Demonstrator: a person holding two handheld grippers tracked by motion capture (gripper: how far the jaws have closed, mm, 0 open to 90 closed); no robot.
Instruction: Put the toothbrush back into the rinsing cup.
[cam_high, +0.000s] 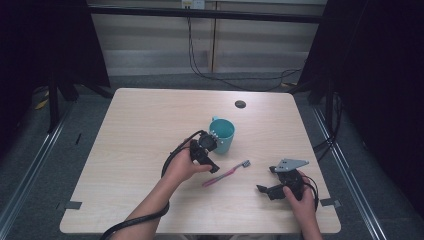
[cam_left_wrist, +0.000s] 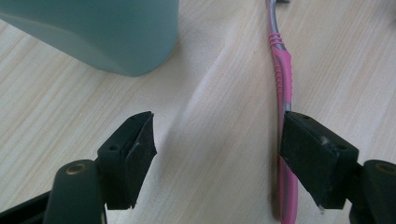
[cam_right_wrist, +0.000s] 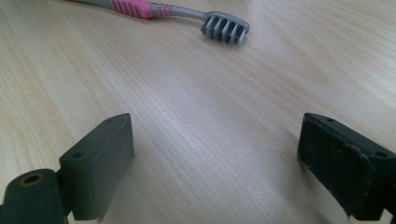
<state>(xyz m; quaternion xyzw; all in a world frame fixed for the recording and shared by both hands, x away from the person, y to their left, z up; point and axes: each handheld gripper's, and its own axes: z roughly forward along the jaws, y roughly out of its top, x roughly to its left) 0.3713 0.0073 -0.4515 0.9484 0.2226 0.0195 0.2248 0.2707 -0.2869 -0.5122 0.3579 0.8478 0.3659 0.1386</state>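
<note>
Pink plastic toothbrush (cam_high: 226, 173) lies flat beside the teal cup (cam_high: 223, 134), so the left gripper (cam_left_wrist: 217, 149) hovers open and empty astride its handle, right gripper (cam_right_wrist: 215, 163) open, idle.

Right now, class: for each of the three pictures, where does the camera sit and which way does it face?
High view: above the near edge, looking down on the table; forearms show.
Left gripper view: rides the left hand-held gripper, facing toothbrush and cup.
Right gripper view: rides the right hand-held gripper, low over the table.
All share the toothbrush.
</note>
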